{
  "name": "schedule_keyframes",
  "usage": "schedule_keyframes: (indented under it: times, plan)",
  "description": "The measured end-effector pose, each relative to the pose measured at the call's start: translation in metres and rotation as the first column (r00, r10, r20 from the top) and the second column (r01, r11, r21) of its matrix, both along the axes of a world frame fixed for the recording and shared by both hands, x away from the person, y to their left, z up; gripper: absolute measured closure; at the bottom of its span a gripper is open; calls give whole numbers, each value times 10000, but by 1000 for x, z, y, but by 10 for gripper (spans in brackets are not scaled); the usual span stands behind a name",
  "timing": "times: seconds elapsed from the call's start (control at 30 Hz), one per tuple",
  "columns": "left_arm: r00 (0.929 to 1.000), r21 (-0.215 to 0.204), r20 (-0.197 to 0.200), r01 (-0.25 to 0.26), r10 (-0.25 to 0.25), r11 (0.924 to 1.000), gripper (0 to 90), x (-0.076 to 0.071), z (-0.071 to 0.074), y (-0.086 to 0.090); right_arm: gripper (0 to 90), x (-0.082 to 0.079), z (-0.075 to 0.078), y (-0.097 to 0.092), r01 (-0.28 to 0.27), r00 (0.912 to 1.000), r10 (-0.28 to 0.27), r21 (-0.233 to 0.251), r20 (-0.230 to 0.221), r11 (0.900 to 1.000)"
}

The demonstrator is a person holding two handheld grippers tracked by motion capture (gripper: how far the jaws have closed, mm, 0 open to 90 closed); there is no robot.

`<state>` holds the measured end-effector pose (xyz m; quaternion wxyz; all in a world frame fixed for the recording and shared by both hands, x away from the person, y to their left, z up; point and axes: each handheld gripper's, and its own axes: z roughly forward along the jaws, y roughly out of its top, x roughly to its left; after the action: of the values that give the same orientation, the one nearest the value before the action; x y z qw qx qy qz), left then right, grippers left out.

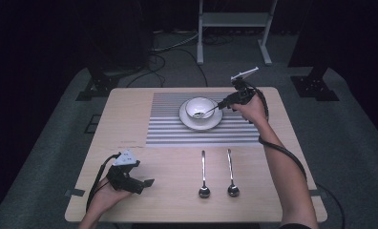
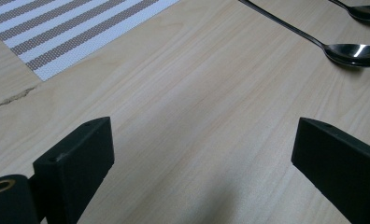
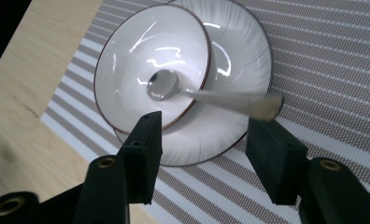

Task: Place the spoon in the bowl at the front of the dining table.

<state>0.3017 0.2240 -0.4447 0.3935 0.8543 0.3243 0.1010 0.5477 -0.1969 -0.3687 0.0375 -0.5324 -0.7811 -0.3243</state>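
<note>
A white bowl [image 1: 200,107] [image 3: 127,70] stands on a white plate [image 1: 215,121] [image 3: 244,51] on the striped placemat [image 1: 163,124]. A spoon [image 1: 207,111] [image 3: 162,86] lies with its head in the bowl; its blurred handle leans over the rim toward my right gripper [image 1: 221,105] [image 3: 204,135]. That gripper is open, its jaws apart just below the handle's end. My left gripper [image 1: 146,186] [image 2: 202,144] rests open at the table's front left with bare wood between its jaws.
Two more spoons [image 1: 203,174] [image 1: 231,171] lie side by side on the wood in front of the placemat, heads toward the person; the nearer one [image 2: 356,53] shows in the left gripper view. Cables and a metal stand [image 1: 235,28] are on the floor behind the table.
</note>
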Motion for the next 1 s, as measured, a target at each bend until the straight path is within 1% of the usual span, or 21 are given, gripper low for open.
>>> schedule_keyframes:
  times: [0.1, 0.13, 0.17, 0.23, 0.27, 0.33, 0.37, 0.47, 0.67, 0.77, 0.8, 0.83, 0.87, 0.9, 1.0]
  plan:
    - [10000, -10, 18, -15, 15, 10000, 46, 0, 1, 0, 419, -4, -1, -2, -104, 9999, 105, 140, -23, 9998]
    - [10000, -70, 23, -43, 43, 10000, 46, -1, 1, 0, 413, -6, -1, -3, -137, 9999, 138, 188, -34, 9997]
    - [10000, -72, 22, -43, 43, 10000, 46, -1, 1, 0, 401, -10, -2, -4, -294, 9995, 295, 209, -65, 9994]
    - [10000, -45, 13, -51, 51, 10000, 46, 0, 1, 0, 397, -13, -3, -5, -359, 9993, 360, 193, -62, 9992]
    - [10000, -32, 16, -40, 40, 10000, 46, 0, 0, 0, 391, -18, -5, -5, -475, 9988, 478, 188, -129, 9987]
    - [10000, -26, 35, -50, 50, 10000, 46, 0, 0, 0, 386, -19, -6, -5, -535, 9985, 537, 170, -130, 9984]
    - [10000, -44, 45, -60, 60, 10000, 46, 0, 1, 0, 383, -24, -8, -6, -663, 9977, 665, 167, -115, 9977]
    - [9999, -55, 56, -88, 88, 9999, 46, 0, 1, 1, 379, -28, -9, -6, -750, 9971, 752, 160, -141, 9971]
    - [9999, -6, 98, -99, 99, 10000, 46, 0, 1, 2, 373, -41, -14, -13, -889, 9960, 891, 358, -53, 9954]
    - [9999, 13, 98, -86, 86, 10000, 46, 0, 1, 1, 371, -44, -16, -15, -930, 9956, 934, 327, -90, 9951]
    - [9999, 7, 94, -89, 89, 10000, 46, 0, 1, 1, 370, -49, -19, -17, -983, 9950, 990, 427, -138, 9942]
    - [9999, 11, 97, -91, 91, 10000, 46, 0, 1, 1, 370, -49, -19, -17, -983, 9950, 990, 427, -138, 9942]
    - [9999, 3, 109, -111, 111, 9999, 46, 0, 1, 2, 367, -53, -21, -18, -1083, 9939, 1092, 479, -157, 9930]
    - [9999, 1, 115, -115, 115, 9999, 46, 0, 1, 2, 367, -53, -21, -18, -1083, 9939, 1092, 479, -157, 9930]
    - [9999, -1, 91, -143, 143, 9999, 46, 0, 1, 2, 361, -61, -27, -19, -1255, 9917, 1264, 401, -222, 9913]
